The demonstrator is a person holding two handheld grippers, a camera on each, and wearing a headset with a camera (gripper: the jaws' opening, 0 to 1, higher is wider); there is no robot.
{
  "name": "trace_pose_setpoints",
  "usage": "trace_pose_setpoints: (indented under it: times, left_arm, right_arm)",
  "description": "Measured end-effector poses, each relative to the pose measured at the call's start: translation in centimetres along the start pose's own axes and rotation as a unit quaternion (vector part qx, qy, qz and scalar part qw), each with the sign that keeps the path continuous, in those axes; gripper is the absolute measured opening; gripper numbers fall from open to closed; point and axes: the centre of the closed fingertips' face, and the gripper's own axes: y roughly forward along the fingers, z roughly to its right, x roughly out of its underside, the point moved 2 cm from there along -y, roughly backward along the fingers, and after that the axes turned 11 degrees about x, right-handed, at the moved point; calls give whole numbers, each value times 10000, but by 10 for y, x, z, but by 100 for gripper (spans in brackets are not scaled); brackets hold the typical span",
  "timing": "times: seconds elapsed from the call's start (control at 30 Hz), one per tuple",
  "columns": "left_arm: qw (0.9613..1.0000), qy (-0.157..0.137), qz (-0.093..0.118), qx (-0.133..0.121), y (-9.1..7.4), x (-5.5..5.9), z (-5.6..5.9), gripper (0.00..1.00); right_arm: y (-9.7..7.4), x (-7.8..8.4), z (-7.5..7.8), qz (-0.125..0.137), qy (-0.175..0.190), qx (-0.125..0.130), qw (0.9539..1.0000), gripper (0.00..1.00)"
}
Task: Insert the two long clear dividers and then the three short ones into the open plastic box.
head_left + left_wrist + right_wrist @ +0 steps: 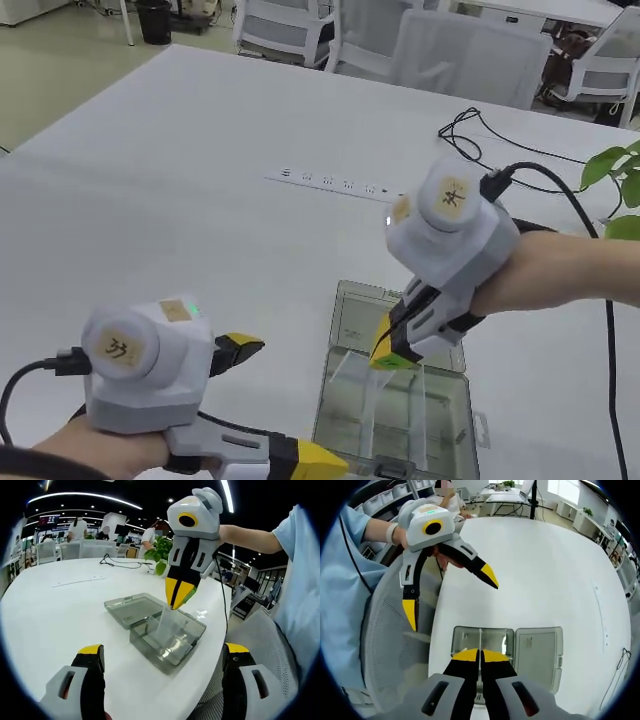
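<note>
The open plastic box (pixel 345 400) lies on the white table near its front edge, its lid (pixel 365 305) folded back flat. My right gripper (pixel 393 352) hangs over the box, shut on a clear divider (pixel 167 622) whose lower edge reaches down into the box (pixel 145 642). In the right gripper view the jaws (pixel 480 655) meet on the thin divider edge (pixel 480 639) above the box (pixel 465 635). My left gripper (pixel 280 400) is open and holds nothing, to the left of the box. Clear upright walls show inside the box; I cannot tell which dividers they are.
A white power strip (pixel 335 183) lies mid-table, and a black cable (pixel 480 130) runs at the right. Green plant leaves (pixel 620 180) stand at the right edge. Chairs (pixel 470 50) line the far side. A mesh chair (pixel 395 645) sits by the near table edge.
</note>
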Motion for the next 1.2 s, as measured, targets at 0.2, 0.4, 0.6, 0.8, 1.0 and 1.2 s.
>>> trace_pose_setpoints:
  times: [0.2,0.4,0.6,0.8,1.0,1.2]
  left_arm:
    - [10000,-19,7,12,1,0,-1,100]
    - [10000,-34,-12,35,2,2,0,100]
    - [10000,-62,6,41,2,3,0,99]
    - [10000,-59,10,48,4,2,0,99]
    - [10000,-72,8,40,3,3,0,98]
    - [9999,-90,-33,67,4,5,1,98]
  right_arm:
    - [2,1,0,-11,9,-4,10000,2]
    - [7,2,-2,-29,-19,19,10000,2]
    - [10,0,-3,6,-21,73,10000,2]
    - [18,-1,-4,27,-50,145,9999,2]
    - [23,1,-6,55,13,221,9997,2]
    - [28,4,-5,176,125,353,9991,2]
